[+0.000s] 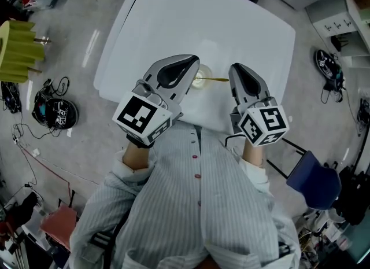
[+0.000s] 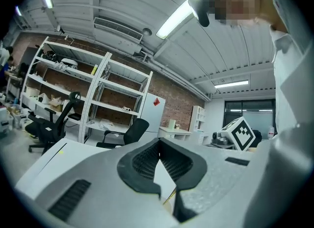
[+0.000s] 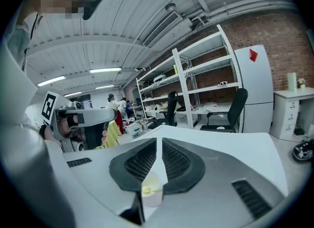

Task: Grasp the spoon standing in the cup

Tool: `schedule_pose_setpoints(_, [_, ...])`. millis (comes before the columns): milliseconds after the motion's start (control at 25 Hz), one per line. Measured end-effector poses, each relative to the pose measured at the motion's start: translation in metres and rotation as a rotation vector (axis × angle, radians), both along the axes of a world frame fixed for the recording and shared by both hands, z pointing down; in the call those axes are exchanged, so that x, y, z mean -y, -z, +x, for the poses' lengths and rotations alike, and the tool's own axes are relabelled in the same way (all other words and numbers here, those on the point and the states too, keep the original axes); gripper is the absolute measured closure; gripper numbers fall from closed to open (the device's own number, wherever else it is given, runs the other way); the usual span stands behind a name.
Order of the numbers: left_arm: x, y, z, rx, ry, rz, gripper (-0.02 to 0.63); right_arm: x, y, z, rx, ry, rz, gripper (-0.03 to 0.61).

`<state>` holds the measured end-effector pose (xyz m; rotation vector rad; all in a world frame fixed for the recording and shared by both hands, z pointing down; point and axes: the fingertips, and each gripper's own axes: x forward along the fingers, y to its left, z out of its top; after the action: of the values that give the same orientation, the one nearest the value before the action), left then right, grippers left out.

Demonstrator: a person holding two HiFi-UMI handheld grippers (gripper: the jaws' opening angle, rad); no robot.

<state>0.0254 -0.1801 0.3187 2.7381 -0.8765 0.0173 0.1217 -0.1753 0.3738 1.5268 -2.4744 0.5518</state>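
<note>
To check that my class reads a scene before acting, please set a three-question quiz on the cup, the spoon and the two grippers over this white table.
1. Multiple choice: in the head view, where is the cup relative to the left gripper and the right gripper? A) between the two B) left of both C) right of both
2. True or false: both grippers' jaws stand wide apart.
3. Fill in: the handle of the spoon leans out of the cup toward the ____ gripper.

Key: 1 A. 2 False: both grippers are shut, and neither holds anything. 3 right.
</note>
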Motion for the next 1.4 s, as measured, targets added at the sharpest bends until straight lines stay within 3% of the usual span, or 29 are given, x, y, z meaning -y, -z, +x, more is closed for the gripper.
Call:
schedule_pose_setpoints(120, [0.0, -0.008, -0.003, 0.007, -0.002, -0.01, 0.606, -0.003, -0.01, -0.005, 0.011, 0.011, -0.021, 0.564])
schedule_pose_setpoints(240, [0.001, -0.016, -0.002, 0.014, -0.008, -0.021, 0.606, -0.006, -0.02, -0.006, 0.022, 0.018, -0.045, 0.486])
schedule_pose_setpoints(640, [0.007, -0.038, -0.003, 0.028, -0.015, -0.062, 0.606, -0.006, -0.047, -0.001, 0.042, -0.008, -0.117, 0.396])
schedule_pose_setpoints(1400, [0.024, -0.088, 0.0, 0.057, -0.027, -0.149, 0.606, -0.01, -0.096, -0.011, 0.081, -0.004, -0.222, 0.387])
